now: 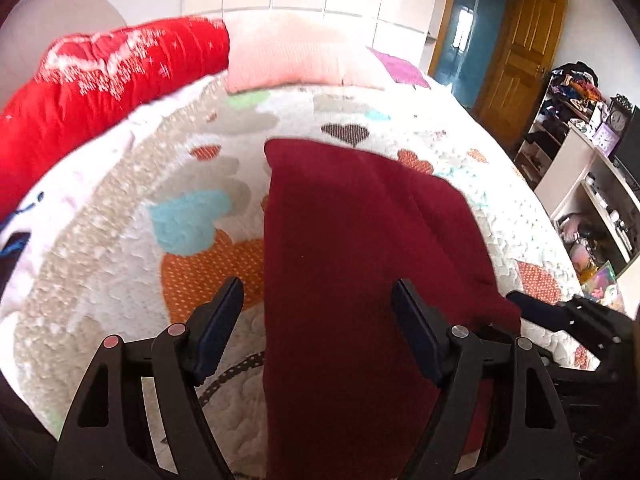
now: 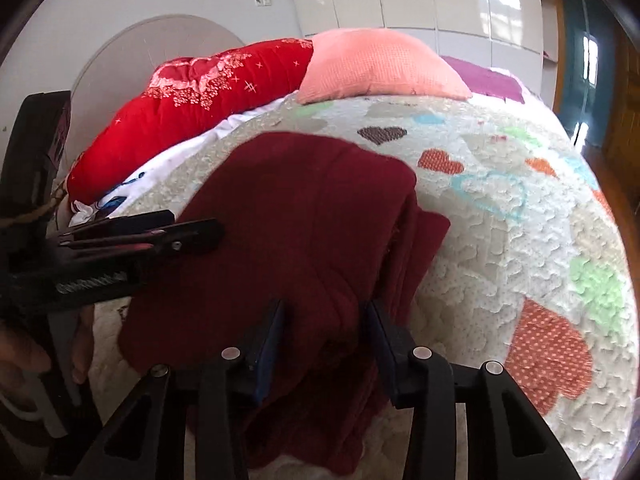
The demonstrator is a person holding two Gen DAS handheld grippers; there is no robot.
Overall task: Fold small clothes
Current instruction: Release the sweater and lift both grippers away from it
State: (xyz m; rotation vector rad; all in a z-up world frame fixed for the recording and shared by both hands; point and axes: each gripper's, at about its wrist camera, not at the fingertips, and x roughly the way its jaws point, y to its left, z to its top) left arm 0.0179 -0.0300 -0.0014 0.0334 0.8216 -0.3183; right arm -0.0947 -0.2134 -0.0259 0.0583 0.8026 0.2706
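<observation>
Dark red knit garment (image 1: 360,248), folded into a long strip, lying on a quilt (image 1: 120,264); all positions below are given from this garment.

- Quilt: white, stitched, with hearts in orange dots, blue, green, grey and brown. It lies under the garment and shows on every side of it.
- Left gripper (image 1: 318,316): black, blue-padded fingers (image 1: 218,316) spread wide. One finger stands over the quilt just beside the garment's left edge, the other over the cloth itself. Neither pad is seen pressing on it. In the right wrist view it comes in from the left side, its tips over the garment's left part.
- Right gripper (image 2: 324,332): fingers partly apart, straddling a raised fold at the garment's near end. Whether the pads actually squeeze that fold cannot be told. In the left wrist view its dark tip lies at the garment's right edge.
- Hand (image 2: 24,356): seen at the left edge of the right wrist view, holding the left gripper's handle.
- Red padded blanket (image 2: 192,108): beyond the garment, to the left, well apart.
- Pink pillow (image 2: 380,64): beyond the garment, past the far end of the quilt.
- Purple cloth (image 2: 488,80): beside the pillow, farther right.
- Wooden door (image 1: 524,52): far beyond, to the right.
- Shelves (image 1: 580,168): crowded, well off to the right.
</observation>
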